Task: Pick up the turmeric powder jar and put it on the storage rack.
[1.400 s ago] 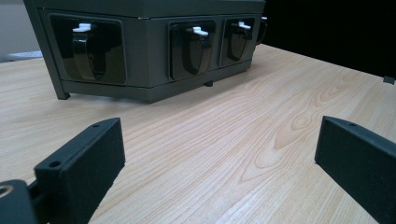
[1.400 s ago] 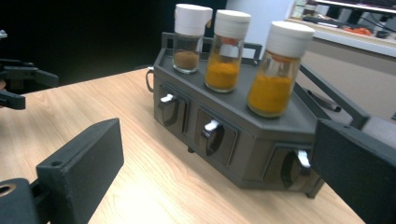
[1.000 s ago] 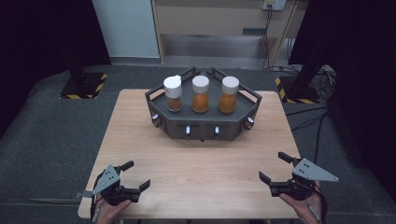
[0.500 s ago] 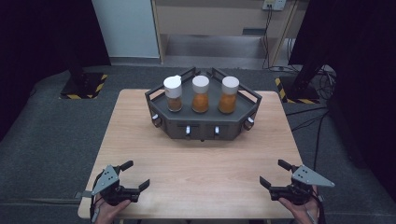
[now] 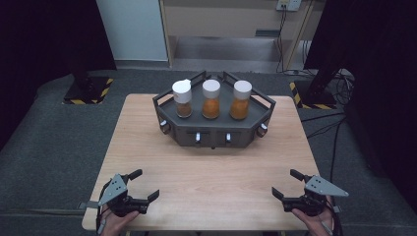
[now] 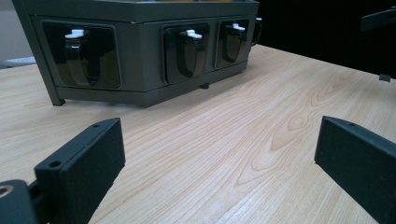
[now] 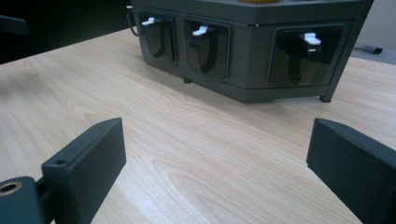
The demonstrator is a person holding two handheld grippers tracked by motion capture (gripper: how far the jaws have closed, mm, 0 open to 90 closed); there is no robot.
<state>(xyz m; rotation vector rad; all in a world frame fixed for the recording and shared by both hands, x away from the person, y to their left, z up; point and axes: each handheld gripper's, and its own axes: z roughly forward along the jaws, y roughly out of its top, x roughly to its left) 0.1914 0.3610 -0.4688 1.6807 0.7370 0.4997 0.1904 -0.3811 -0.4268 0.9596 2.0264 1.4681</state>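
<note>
A dark grey six-sided rack (image 5: pixel 214 135) stands at the far middle of the wooden table (image 5: pixel 211 172). Three white-lidded jars stand in it in a row: the left jar (image 5: pixel 182 98) holds brownish powder, the middle jar (image 5: pixel 211 100) and the right jar (image 5: pixel 241 101) hold orange powder. Black recesses with white tabs (image 6: pixel 191 35) line the rack's front (image 7: pixel 261 51). My left gripper (image 5: pixel 147 183) rests open near the table's front left corner, and nothing lies between its jaws (image 6: pixel 219 154). At the front right, my right gripper (image 5: pixel 283 182) is open and empty too (image 7: pixel 217 154).
Grey carpet surrounds the table. Black bases with yellow-black stripes stand on the floor at the back left (image 5: pixel 88 91) and back right (image 5: pixel 307 96). Cables (image 5: pixel 324 120) run over the floor at the right. Bare wood lies between the grippers and the rack.
My right gripper has sunk a little and drawn toward the table's near edge. The left gripper, the rack and the jars have stayed put.
</note>
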